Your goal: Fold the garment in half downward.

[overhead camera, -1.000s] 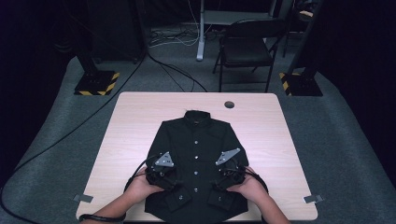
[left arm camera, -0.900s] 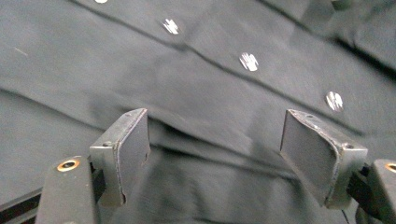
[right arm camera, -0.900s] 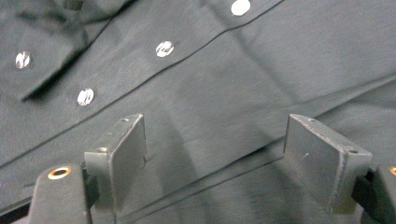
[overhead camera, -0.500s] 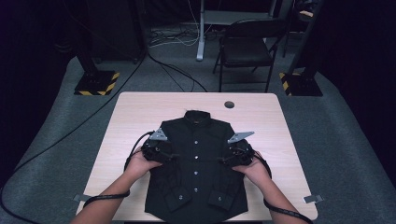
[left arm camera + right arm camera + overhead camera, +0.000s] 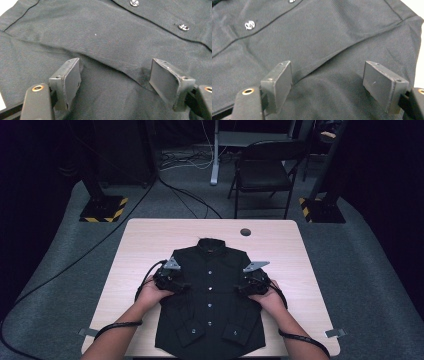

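Note:
A black button-up shirt (image 5: pixel 210 305) lies flat on the light wooden table (image 5: pixel 145 245), collar at the far end, with both sleeves folded over the front and their cuffs near the hem. My left gripper (image 5: pixel 182 286) rests over the shirt's left side at chest height. In the left gripper view the gripper (image 5: pixel 116 72) stands open above the fabric (image 5: pixel 107 37), a sleeve edge running between the jaws. My right gripper (image 5: pixel 240 289) mirrors it on the right side. It (image 5: pixel 328 72) is also open over the cloth (image 5: pixel 319 37), gripping nothing.
A round cable hole (image 5: pixel 245 232) sits in the table beyond the collar. Tape marks (image 5: pixel 86 332) stick to the front corners. A dark chair (image 5: pixel 265 170), hazard-striped stand bases (image 5: pixel 102 209) and floor cables lie behind the table.
Both hands have slid their grippers up the shirt, away from the person and toward the collar, spreading slightly apart. The shirt has stayed put.

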Motion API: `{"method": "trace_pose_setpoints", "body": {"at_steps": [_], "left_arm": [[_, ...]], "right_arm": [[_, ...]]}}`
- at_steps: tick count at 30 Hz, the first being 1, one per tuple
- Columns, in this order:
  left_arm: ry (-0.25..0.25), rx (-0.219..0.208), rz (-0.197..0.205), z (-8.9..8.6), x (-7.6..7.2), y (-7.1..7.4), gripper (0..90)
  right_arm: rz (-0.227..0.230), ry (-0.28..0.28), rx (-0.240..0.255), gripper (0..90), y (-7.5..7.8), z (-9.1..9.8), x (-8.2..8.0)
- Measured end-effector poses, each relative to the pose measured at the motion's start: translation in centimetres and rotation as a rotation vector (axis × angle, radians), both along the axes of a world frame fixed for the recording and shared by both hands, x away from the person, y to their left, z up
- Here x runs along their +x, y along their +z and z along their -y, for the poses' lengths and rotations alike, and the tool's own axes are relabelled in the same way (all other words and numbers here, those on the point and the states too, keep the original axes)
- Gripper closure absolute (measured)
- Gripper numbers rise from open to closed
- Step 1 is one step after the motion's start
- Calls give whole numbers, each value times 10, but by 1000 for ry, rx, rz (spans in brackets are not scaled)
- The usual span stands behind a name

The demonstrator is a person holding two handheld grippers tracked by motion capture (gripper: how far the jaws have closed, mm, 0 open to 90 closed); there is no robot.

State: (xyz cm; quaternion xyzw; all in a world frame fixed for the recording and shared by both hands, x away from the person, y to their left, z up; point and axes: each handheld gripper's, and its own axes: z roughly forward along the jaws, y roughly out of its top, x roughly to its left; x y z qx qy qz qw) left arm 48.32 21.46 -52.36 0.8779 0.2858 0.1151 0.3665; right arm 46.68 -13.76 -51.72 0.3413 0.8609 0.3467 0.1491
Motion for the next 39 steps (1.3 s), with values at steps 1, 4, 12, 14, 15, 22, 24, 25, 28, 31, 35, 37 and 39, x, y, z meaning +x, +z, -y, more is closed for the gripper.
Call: {"method": "trace_pose_setpoints", "body": {"at_steps": [1,4,12,14,15,22,24,25,28,31,35,37,39], "left_arm": [[-1,-1,2,0,-1,0,237],[-2,-15,10,-1,-2,-2,229],[-10,-10,26,-1,-20,-4,229],[-9,-11,24,-1,-22,-4,229],[-8,-9,24,-1,-26,-4,229],[-3,-8,23,-1,-41,-4,229],[-4,-5,23,-1,-45,-4,229],[-6,-4,24,-2,-47,-4,229],[-10,-5,22,-3,-51,-4,228],[-8,-3,22,-3,-55,-4,228],[-9,5,17,-2,-60,-3,228],[-8,6,16,-3,-63,-3,228],[-8,2,18,-3,-65,-4,228]], "right_arm": [[2,2,-2,229,-1,0,-1],[-2,5,4,231,-5,1,-4],[0,-16,18,232,-7,0,-20],[-1,-14,14,232,-7,-1,-24],[-1,-10,12,232,-7,-1,-26],[-4,-10,11,232,-7,-2,-40],[-4,-10,12,232,-7,-2,-43],[-5,-12,13,232,-7,-2,-45],[-6,-16,12,232,-7,-4,-50],[-5,-14,9,233,-7,-4,-55],[-9,-15,7,232,-7,-5,-60],[-7,-18,10,233,-7,-5,-63],[-16,-10,13,240,-7,-6,-66]]}}
